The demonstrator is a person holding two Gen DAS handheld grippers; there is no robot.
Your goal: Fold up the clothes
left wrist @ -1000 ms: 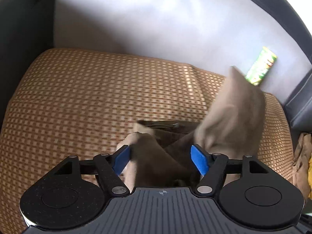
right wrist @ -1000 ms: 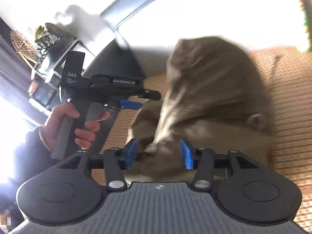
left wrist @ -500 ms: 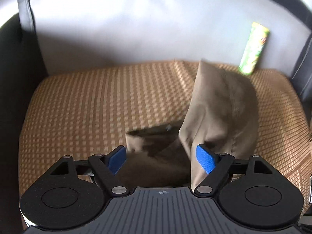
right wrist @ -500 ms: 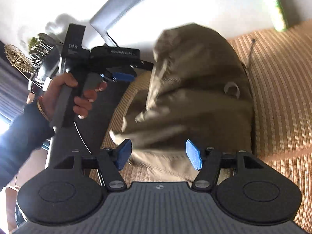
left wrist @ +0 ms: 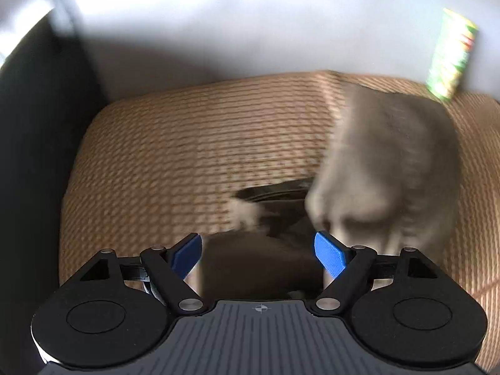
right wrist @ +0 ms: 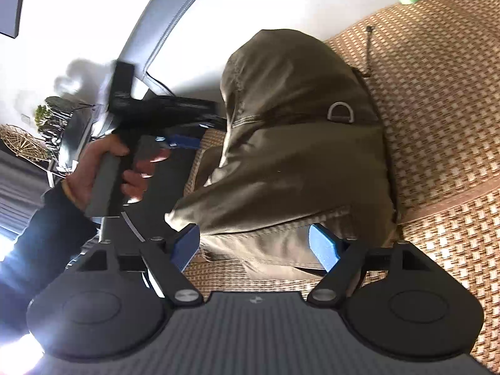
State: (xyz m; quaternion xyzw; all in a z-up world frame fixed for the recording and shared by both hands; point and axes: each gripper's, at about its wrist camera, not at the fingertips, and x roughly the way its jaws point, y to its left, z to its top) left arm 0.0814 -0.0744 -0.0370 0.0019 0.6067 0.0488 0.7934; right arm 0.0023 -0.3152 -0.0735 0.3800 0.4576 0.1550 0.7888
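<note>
An olive-brown garment [right wrist: 297,156] with a metal D-ring [right wrist: 340,112] lies bunched on the woven tan cushion [right wrist: 437,100]. Its hem lies between the blue pads of my right gripper [right wrist: 254,247], whose jaws are opening and do not squeeze the cloth. In the left wrist view the same garment [left wrist: 390,162] is blurred and sits to the right on the cushion [left wrist: 193,143]. My left gripper [left wrist: 258,254] is open above a dark fold of it, gripping nothing. A hand [right wrist: 125,168] holds the left gripper [right wrist: 190,134] beyond the garment's left side.
A green can [left wrist: 453,53] stands at the cushion's back right against the pale sofa back [left wrist: 218,31]. A dark armrest [left wrist: 34,156] borders the cushion on the left. A thin dark cord [right wrist: 368,47] lies on the cushion behind the garment.
The right jaws have spread wider around the hem. The raised fold of the garment has shifted right and lower. The left gripper has tipped further down and stays open.
</note>
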